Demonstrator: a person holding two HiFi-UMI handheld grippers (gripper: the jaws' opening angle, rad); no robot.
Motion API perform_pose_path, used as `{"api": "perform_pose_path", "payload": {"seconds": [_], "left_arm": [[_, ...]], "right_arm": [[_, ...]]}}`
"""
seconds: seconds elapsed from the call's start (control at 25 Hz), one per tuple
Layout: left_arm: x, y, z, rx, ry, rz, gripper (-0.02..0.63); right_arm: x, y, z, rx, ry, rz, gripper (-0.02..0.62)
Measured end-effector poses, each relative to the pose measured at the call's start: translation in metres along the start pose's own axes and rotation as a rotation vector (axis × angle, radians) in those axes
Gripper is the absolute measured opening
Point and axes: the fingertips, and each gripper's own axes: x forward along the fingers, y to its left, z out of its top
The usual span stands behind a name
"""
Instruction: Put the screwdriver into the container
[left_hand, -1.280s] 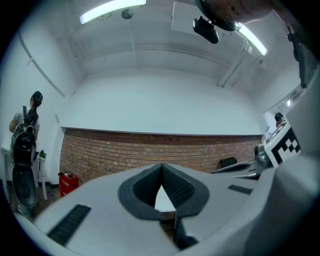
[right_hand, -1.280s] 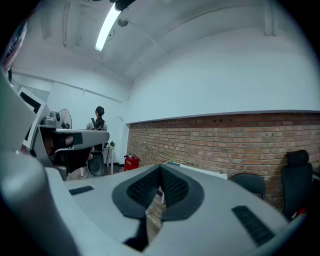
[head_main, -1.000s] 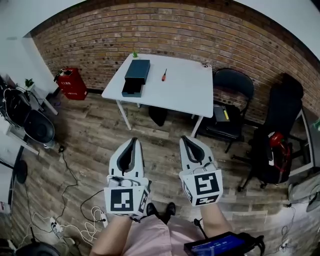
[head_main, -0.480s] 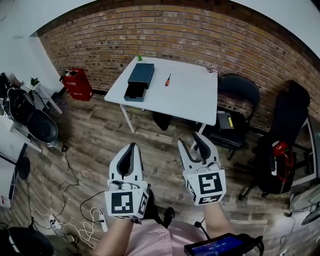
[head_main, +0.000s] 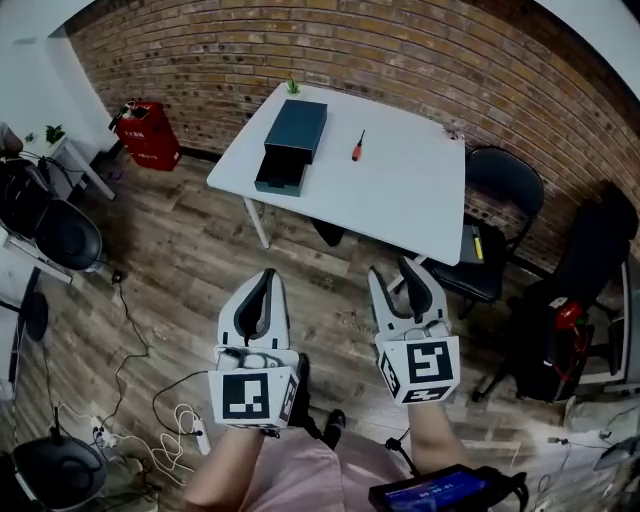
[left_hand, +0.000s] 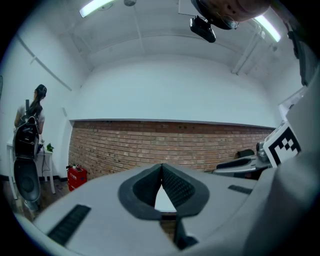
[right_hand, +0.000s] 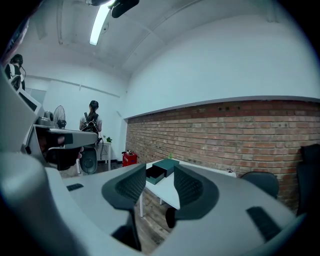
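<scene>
A red-handled screwdriver (head_main: 356, 148) lies on the white table (head_main: 410, 195), to the right of a dark teal container (head_main: 297, 132) whose drawer (head_main: 280, 178) is pulled out toward me. Both grippers hang over the wooden floor, well short of the table. My left gripper (head_main: 263, 277) is shut and empty, its tips touching (left_hand: 161, 167). My right gripper (head_main: 392, 268) stands wide with its jaws closing slightly and nothing between them. In the right gripper view, the container (right_hand: 167, 164) shows through the gap in that gripper (right_hand: 159, 171).
A black chair (head_main: 505, 180) stands at the table's right side, and a black office chair (head_main: 585, 290) further right. A red canister (head_main: 148, 135) sits by the brick wall at left. Cables (head_main: 180, 425) trail over the floor at lower left. A person (right_hand: 92, 117) stands far off.
The table has come closer and lower in the head view. My right gripper's jaws went from shut to wide apart. The left gripper stayed shut.
</scene>
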Motion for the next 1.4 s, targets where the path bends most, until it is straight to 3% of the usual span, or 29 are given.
{"api": "perform_pose_path", "payload": {"seconds": [0.36,0.6,1.4], "left_arm": [[0.092,0.069,0.006,0.0,-0.005,-0.052,0.012],[0.139,0.09,0.019,0.004,-0.036,-0.098,0.012],[0.239,0.083,-0.028,0.031,0.066,-0.167,0.012]], "right_arm": [[0.103,0.001,0.021,0.006,0.008,-0.047,0.168],[0.142,-0.01,0.043,-0.008,-0.007,-0.097,0.161],[0.219,-0.078,0.011,0.047,0.047,-0.157,0.155]]}}
